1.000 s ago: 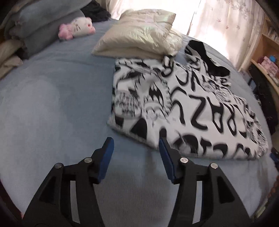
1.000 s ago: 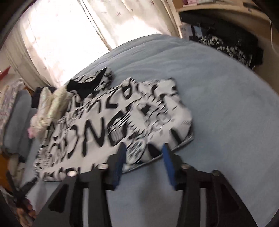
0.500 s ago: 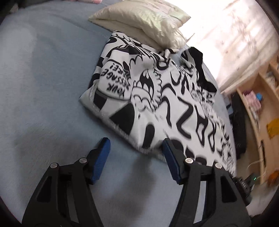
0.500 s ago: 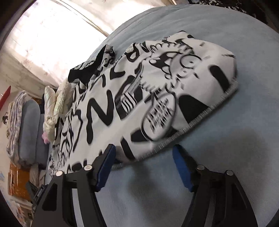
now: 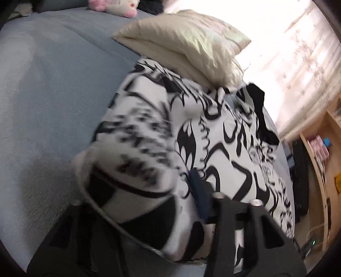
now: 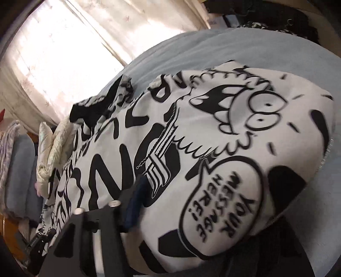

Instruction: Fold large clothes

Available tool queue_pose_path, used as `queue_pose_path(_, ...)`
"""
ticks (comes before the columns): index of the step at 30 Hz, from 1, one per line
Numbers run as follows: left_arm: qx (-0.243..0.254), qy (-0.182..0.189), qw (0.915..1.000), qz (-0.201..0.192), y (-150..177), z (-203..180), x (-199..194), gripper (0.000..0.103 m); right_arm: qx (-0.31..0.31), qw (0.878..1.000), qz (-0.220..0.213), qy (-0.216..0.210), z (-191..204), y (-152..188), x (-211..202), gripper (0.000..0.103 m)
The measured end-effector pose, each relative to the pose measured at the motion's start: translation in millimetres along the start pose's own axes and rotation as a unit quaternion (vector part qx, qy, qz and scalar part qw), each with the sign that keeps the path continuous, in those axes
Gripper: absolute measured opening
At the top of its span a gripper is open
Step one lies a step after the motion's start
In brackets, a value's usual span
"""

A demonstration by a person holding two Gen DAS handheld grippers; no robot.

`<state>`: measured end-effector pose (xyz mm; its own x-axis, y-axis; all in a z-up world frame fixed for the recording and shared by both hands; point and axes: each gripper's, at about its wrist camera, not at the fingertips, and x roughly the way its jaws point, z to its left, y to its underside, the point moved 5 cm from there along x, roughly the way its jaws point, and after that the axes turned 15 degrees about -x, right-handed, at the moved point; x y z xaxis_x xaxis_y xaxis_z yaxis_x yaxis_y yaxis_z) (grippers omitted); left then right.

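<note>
Far to the left of your black-and-white graphic-print fleece garment [image 5: 223, 136], a small pink-and-white plush toy [image 5: 115, 6] sits at the far edge of the soft, napped grey-blue bed cover [image 5: 49, 89]. The garment lies spread across that cover, thick and slightly puffy, with bold cartoon lettering, a bat shape and a stitched hem. Your left gripper [image 5: 149, 187] has its black angular fingers around the garment's near hem; its jaws are closing with a bunched fold of the fabric between them, the cloth draped over the left finger and the dark-blue pad [image 5: 199, 191] of the right finger pressed into it. Just beyond the garment's far edge rests a cream quilted satin pillow [image 5: 187, 44], glossy and crinkled. Beyond the garment's black hood part [image 5: 260, 106] hangs a sheer, pale patterned curtain [image 5: 298, 53], and to the garment's right stands a light wooden shelf [image 5: 319, 162]. In the right wrist view the same garment [image 6: 213, 149] fills the frame, its speech bubble reading "YOUR MESSAGE HERE!" lifted towards the lens. Your right gripper [image 6: 191, 223] is closing on that near edge as well: the fabric sits between the jaws, its blue left pad [image 6: 134, 204] against the cloth, the other finger hidden under the raised fold.
</note>
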<state>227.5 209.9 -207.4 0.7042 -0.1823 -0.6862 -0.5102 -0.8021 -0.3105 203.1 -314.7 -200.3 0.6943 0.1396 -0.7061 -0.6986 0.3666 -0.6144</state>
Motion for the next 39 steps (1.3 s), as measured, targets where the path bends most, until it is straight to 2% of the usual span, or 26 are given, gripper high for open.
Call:
queue_pose_path(1, -0.005, 0.004, 1.0000, -0.003, -1.4, 0.6, -1.0, 0.023, 0.013, 1.000, -0.003, -0.011, -3.7, -0.4, -0.8, 0.037)
queue_pose_path(4, 0.009, -0.002, 0.9999, -0.010, -1.0, -5.2, -7.8, 0.016, 0.022, 0.999, -0.004, -0.024, -4.4, -3.2, -5.9, 0.024)
queue_pose_path(7, 0.014, -0.008, 0.9998, -0.013, -1.1, -13.5, -19.0, 0.013, 0.017, 1.000, -0.010, -0.021, 3.1, -8.1, -21.5, 0.017)
queue_pose_path(10, 0.010, -0.009, 0.9998, -0.011, -0.8, -15.4, -39.5, 0.012, 0.022, 0.999, -0.012, -0.023, 7.1, -10.2, -41.3, 0.015)
queue_pose_path(14, 0.016, -0.014, 0.9998, 0.000, 5.8, -3.8, -66.6, 0.012, 0.019, 1.000, -0.006, -0.022, 9.4, -4.2, -58.8, 0.014)
queue_pose_path(24, 0.058, -0.033, 0.9969, 0.042, 30.3, 45.8, -138.4, 0.013, 0.004, 1.000, 0.029, -0.012, 13.8, 41.5, -83.4, 0.014)
queue_pose_path(29, 0.079, -0.034, 0.9946, 0.058, 38.9, 65.4, -144.4, 0.014, 0.022, 0.999, 0.041, -0.019, 9.1, 32.8, -71.5, 0.017)
queue_pose_path(34, 0.086, -0.021, 0.9945, 0.056, 39.2, 67.2, -152.0, 0.017, 0.033, 0.997, 0.063, -0.015, 3.5, 29.2, -75.8, 0.029)
queue_pose_path(37, 0.094, -0.019, 0.9940, 0.051, 39.3, 65.2, -157.3, 0.020, 0.024, 0.998, 0.062, -0.004, -5.9, 50.0, -103.5, 0.037)
queue_pose_path(39, 0.098, -0.018, 0.9936, 0.052, 39.7, 64.7, -160.2, 0.021, 0.014, 0.998, 0.059, 0.008, -11.4, 58.9, -123.0, 0.038)
